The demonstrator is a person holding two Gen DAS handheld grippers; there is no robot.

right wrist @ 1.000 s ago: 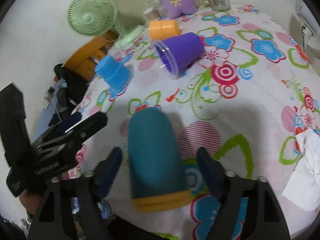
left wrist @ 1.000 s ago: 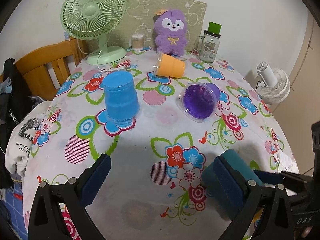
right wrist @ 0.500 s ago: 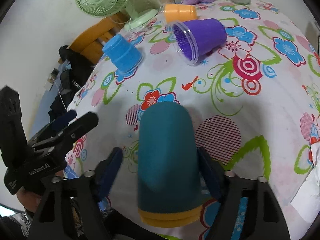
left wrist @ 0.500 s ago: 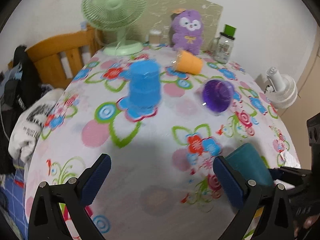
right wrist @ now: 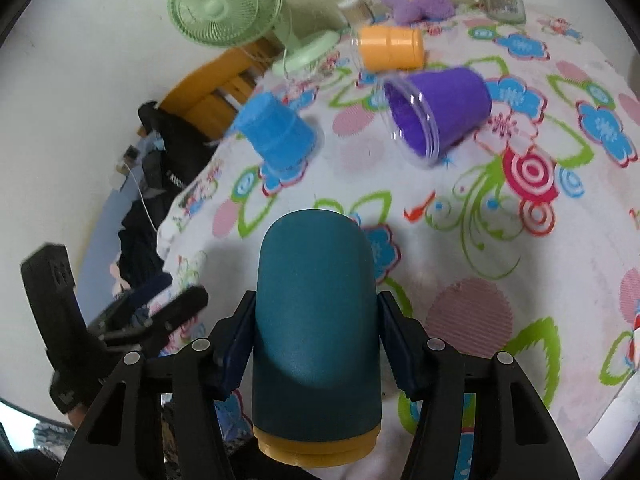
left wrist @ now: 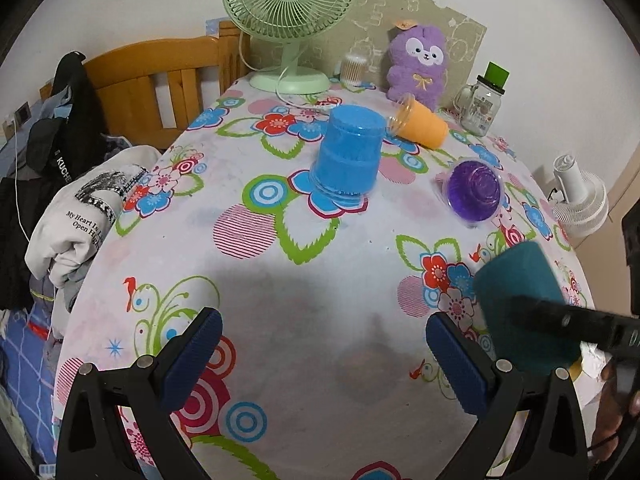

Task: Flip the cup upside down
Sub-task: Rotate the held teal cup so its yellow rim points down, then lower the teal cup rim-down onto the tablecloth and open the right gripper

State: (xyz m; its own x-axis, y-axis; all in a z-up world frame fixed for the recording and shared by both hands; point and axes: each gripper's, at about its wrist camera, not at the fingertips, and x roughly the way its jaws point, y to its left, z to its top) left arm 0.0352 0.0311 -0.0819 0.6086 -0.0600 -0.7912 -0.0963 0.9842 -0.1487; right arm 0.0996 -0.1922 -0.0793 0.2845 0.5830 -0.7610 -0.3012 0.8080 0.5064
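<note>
My right gripper [right wrist: 316,344] is shut on a teal cup [right wrist: 316,320] with a yellow rim, its closed end pointing away from me; the cup also shows at the right of the left wrist view [left wrist: 520,304]. My left gripper [left wrist: 320,356] is open and empty above the near part of the flowered tablecloth [left wrist: 280,272]. A blue cup [left wrist: 348,156] stands upside down mid-table. A purple cup [left wrist: 474,192] and an orange cup [left wrist: 420,122] lie on their sides behind it.
A green fan [left wrist: 290,12], a purple plush toy [left wrist: 418,66] and a glass jar [left wrist: 482,106] stand at the table's far edge. A wooden chair [left wrist: 152,80] with clothes [left wrist: 80,216] is on the left. A white fan [left wrist: 578,200] is off the right edge.
My right gripper has closed its fingers onto the teal cup. The left gripper has drawn back and swung left, staying open.
</note>
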